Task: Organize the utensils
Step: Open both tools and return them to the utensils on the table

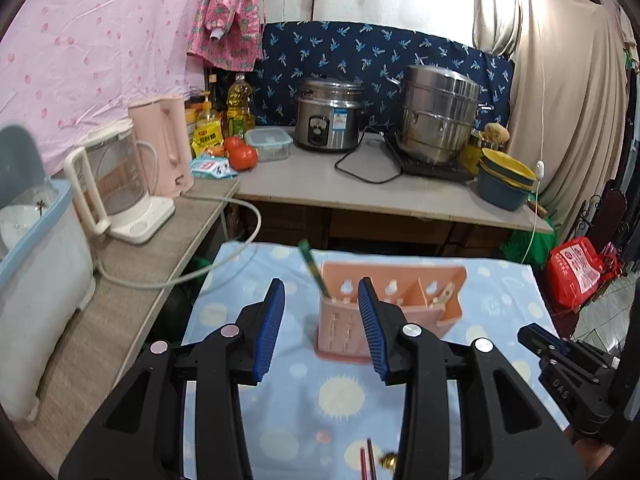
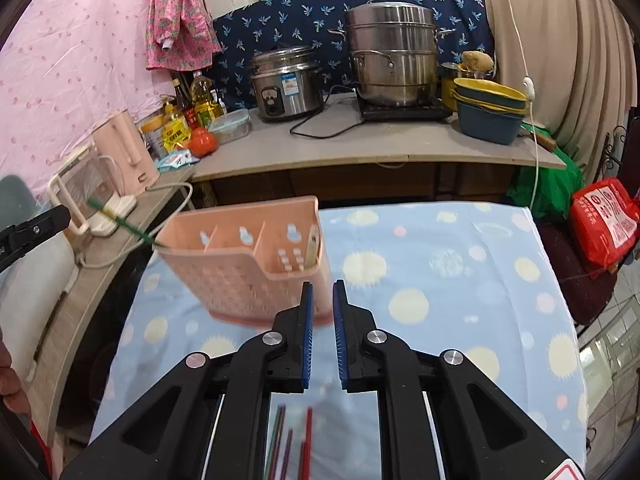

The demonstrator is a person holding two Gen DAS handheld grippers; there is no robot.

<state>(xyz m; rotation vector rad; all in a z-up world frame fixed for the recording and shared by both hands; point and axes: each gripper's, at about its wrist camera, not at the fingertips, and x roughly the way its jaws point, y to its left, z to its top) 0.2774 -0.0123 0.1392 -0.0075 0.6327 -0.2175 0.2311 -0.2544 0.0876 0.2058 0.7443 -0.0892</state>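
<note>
The pink utensil caddy (image 2: 248, 264) stands on the dotted blue cloth (image 2: 440, 280); a green chopstick (image 2: 120, 222) leans from its left compartment; left gripper (image 1: 322, 328) wide open, empty; right gripper (image 2: 320, 332) nearly closed, empty; loose chopsticks (image 2: 292, 444) lie below.

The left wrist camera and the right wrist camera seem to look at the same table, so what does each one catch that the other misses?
Only the left wrist view shows the blue-rimmed bin at far left and a small brass-coloured object near the bottom edge. Only the right wrist view shows several chopsticks lying on the cloth under the right gripper. Both show the pink utensil holder, the green chopstick leaning in it, the spotted tablecloth, and the rice cooker.
</note>
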